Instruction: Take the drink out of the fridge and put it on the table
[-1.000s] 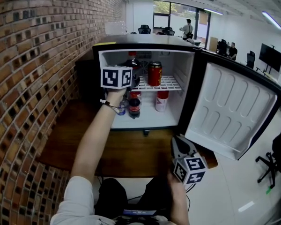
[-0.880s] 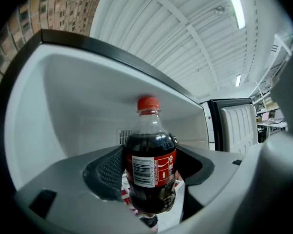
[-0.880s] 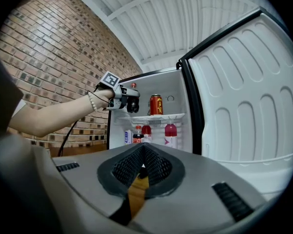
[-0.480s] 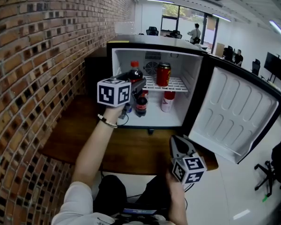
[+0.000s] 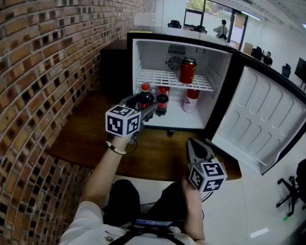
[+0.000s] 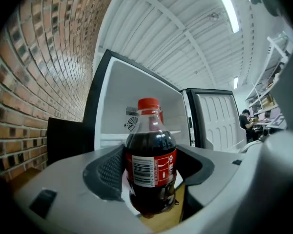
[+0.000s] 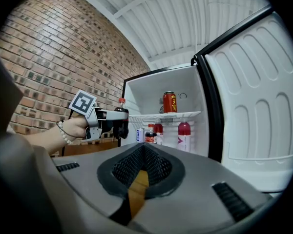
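Brick wall (image 5: pixel 41 60) runs along the left, and a wooden table (image 5: pixel 86 131) stands against it with a small fridge (image 5: pixel 153 55) at the back. Its door (image 5: pixel 265 121) hangs wide open to the right. An office with desks and people lies beyond.

The left gripper (image 5: pixel 146 110) is outside the fridge, above the table in front of the opening. Its jaws press on both sides of a cola bottle (image 6: pixel 150 155), clamped at the labelled middle. The bottle stands upright with its red cap on top and its base clear of the wood.

The right gripper (image 7: pixel 142 147) hangs low by the table's near edge, right of the left one and well apart from it. Its jaws are together with nothing between them, pointing toward the fridge.

Inside the fridge, a red can (image 5: pixel 187 70) stands on the wire shelf (image 5: pixel 163 79). Below it are a smaller cola bottle (image 5: pixel 162 102) and a pink bottle (image 5: pixel 192 100).
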`<state>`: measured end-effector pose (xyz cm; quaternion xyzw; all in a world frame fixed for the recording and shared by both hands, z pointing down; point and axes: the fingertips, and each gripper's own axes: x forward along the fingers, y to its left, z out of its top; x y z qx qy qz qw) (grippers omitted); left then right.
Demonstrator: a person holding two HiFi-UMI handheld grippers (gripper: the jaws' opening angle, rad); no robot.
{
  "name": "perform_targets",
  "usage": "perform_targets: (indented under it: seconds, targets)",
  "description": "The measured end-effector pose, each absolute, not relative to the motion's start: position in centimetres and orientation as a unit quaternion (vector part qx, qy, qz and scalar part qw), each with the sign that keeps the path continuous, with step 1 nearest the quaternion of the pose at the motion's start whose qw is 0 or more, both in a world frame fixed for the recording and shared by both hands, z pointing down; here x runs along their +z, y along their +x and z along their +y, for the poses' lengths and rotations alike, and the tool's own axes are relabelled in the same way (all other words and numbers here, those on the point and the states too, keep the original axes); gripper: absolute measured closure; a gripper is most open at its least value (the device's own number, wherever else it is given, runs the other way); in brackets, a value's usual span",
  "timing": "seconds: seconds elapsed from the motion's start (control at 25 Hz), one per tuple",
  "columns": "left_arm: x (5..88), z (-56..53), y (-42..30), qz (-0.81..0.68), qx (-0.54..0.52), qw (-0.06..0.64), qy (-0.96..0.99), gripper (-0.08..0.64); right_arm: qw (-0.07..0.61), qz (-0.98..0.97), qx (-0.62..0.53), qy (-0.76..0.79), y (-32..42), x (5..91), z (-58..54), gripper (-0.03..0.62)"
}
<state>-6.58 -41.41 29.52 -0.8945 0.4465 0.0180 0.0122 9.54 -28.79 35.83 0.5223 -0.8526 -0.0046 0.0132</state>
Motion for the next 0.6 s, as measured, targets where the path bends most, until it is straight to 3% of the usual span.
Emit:
perform_targets:
  seconds: [0.36, 0.6]
  targets:
    - [36.6, -41.3, -9.8, 0.469, 0.009, -0.034, -0.883, 0.252, 0.016, -0.856, 0.003, 0.517, 9.1, 36.4, -29.1, 0.575]
    - [40.2, -41.4, -12.4, 0.494, 0.001, -0.021, -0.869, 0.252, 0.023, -0.859, 0.010, 0.512, 8.5, 36.8, -29.2, 0.575]
